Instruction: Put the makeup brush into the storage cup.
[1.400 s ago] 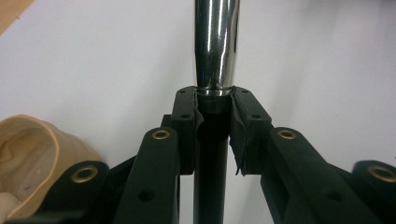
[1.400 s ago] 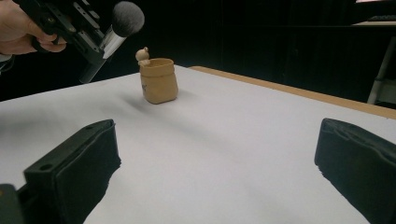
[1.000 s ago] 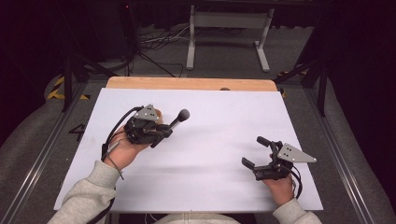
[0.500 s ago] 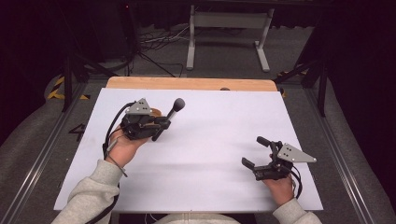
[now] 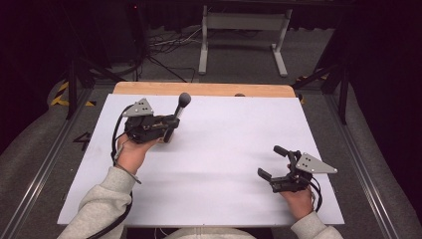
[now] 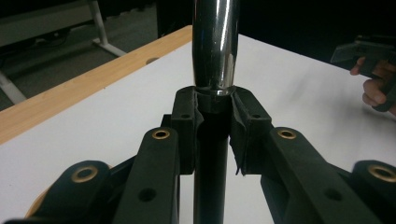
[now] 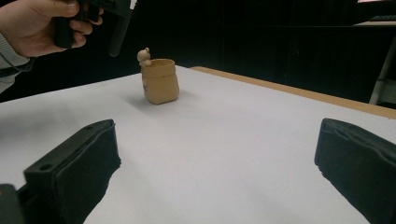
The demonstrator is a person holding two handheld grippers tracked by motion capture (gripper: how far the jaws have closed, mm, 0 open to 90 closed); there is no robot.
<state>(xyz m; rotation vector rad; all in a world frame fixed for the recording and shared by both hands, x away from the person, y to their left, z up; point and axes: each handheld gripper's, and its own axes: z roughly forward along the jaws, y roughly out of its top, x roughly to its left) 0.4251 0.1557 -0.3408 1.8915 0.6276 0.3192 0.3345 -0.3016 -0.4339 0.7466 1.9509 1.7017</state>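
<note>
Now gripping a metal rod point(image 5: 180, 107) with the left tongs point(image 5: 170, 125), over the far left part of the white sheet point(image 5: 224, 149). Clamping both black pads hard on it, right where the shiny upper part point(image 6: 215, 46) is meeting the dark lower part, as seen in the left gripper view. Pointing its round head toward the far wooden edge point(image 5: 209, 89), leaning a little to the right. Wrapping the left hand point(image 5: 132, 152) around the tool from the near side. Over in the right gripper view, dangling the rod's dark lower end above the sheet, up beside the left hand point(image 7: 32, 23). Sitting just below and beyond it, upright on the sheet, a small clay pot point(image 7: 160, 80) with a little figure on its rim; not touching the rod. Meanwhile, resting the right tongs point(image 5: 268, 161) at the near right of the sheet, in the right hand point(image 5: 298, 201). Keeping those jaws wide apart, gripping nothing, with bare sheet lying between them in the right gripper view point(image 7: 215, 158).
</note>
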